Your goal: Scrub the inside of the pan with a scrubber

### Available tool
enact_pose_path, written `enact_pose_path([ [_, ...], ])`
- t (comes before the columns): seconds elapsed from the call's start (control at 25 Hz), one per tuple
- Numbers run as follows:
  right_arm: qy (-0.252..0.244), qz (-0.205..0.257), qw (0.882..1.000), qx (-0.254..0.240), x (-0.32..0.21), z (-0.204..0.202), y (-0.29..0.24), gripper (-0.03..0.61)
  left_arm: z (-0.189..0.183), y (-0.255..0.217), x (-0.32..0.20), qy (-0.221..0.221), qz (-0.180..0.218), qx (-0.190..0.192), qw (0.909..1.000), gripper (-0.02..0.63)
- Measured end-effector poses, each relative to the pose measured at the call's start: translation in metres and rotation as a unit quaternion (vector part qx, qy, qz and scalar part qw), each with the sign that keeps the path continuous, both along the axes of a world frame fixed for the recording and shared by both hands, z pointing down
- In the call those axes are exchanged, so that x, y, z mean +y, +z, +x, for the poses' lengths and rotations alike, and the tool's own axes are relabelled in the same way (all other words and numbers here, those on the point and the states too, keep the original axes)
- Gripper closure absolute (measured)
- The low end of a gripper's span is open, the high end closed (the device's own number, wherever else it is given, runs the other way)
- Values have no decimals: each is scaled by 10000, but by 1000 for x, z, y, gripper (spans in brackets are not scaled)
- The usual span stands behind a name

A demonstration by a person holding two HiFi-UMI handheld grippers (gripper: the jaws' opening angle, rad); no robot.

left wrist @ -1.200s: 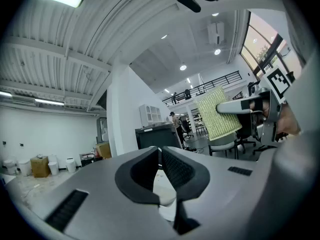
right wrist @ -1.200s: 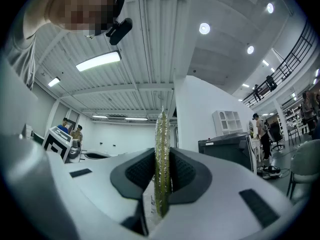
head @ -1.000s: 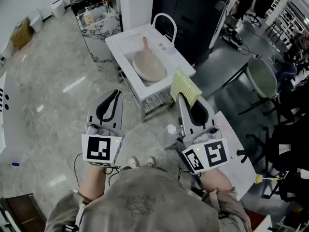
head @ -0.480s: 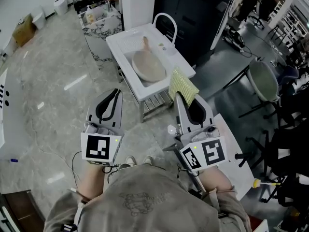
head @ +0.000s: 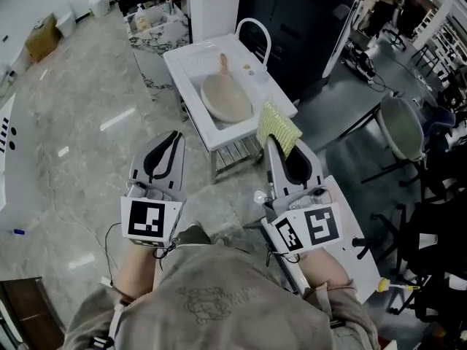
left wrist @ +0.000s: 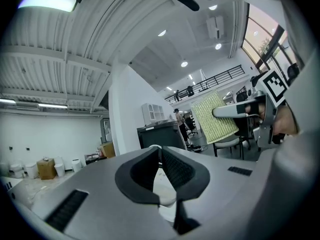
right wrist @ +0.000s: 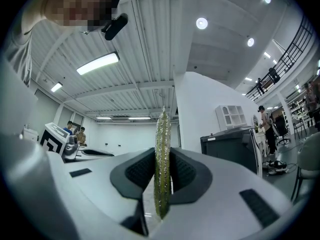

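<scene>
One pan (head: 228,99) lying in white sink (head: 188,58), R gripper (head: 271,143) near sink, clamped on scrubber (head: 279,127), L gripper (head: 175,137) also near sink, jaws closed, empty.

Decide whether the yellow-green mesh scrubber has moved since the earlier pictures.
Yes, slightly: the yellow-green mesh scrubber in the right gripper has edged towards the white sink.

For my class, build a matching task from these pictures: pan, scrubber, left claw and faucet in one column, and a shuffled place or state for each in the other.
Things:
1. pan
2. scrubber
3. left claw
4. faucet

Places or states:
A. shut, with nothing in it
B. lying in the white sink
C. clamped in the right claw
D. arching up at the sink's far edge

Pairs: 1-B, 2-C, 3-A, 4-D
</scene>
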State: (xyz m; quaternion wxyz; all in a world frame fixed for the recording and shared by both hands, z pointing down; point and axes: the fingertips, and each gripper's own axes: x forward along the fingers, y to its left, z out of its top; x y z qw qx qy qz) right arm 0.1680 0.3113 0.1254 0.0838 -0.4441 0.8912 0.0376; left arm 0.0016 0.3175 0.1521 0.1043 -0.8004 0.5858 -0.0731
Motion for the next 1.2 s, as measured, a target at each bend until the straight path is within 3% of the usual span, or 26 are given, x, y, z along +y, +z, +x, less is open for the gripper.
enact_pose_path([
  [0.44,2,-171,9997,154,-41,-11,25,505,-12,20,-33,-103,-177,35,9998,580],
  [1.2,438,-592,9968,305,-204,-58,53,505,-73,47,-193,143,-514,66,9986,580],
])
